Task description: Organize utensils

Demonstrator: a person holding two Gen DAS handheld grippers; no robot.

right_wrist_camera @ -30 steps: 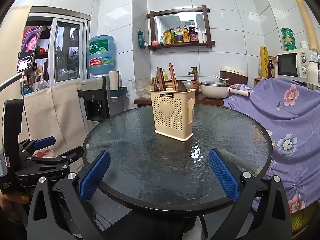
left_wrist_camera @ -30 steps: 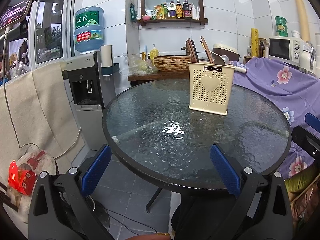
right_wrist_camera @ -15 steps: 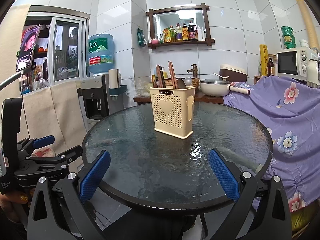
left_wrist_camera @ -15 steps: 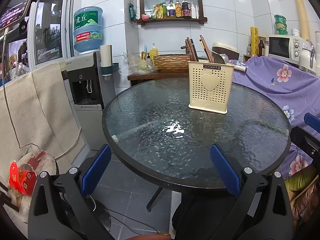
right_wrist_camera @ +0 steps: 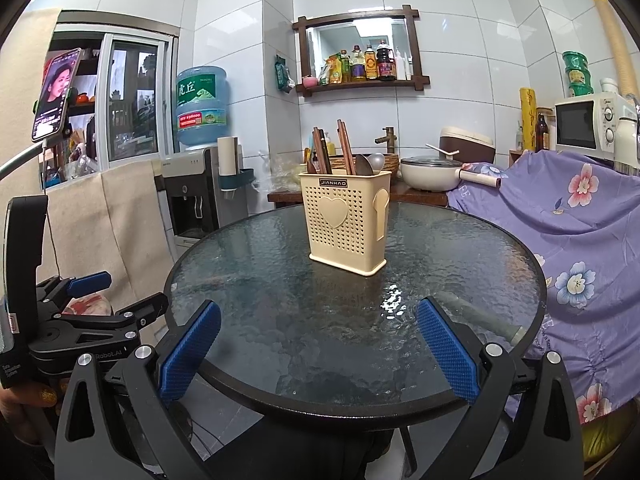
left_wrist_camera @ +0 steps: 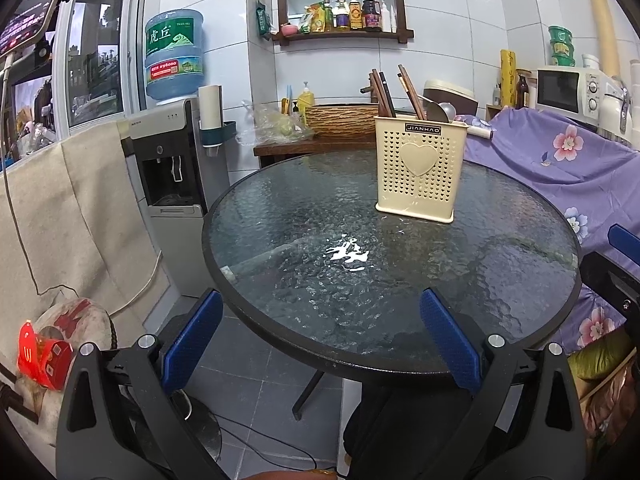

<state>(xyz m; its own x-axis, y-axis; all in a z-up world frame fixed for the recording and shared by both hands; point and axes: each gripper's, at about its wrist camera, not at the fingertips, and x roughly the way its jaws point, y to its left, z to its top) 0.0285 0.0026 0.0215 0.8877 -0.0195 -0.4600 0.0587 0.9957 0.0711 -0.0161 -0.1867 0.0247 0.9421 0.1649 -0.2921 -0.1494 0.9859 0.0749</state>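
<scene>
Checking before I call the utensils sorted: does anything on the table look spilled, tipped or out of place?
Nothing stands out. The cream utensil holder stands upright on the glass table, with chopsticks and spoons inside it. The white patch on the glass looks like glare, not a spill. Both grippers are open and empty.

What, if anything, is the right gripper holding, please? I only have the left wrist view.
Observer: Nothing. The right gripper is open and well short of the holder.
Operator: Is there anything on the holder's side wall?
Observer: Yes, a raised spoon shape.
Operator: And what stands behind the holder?
Observer: A white pan, its handle pointing right.
</scene>
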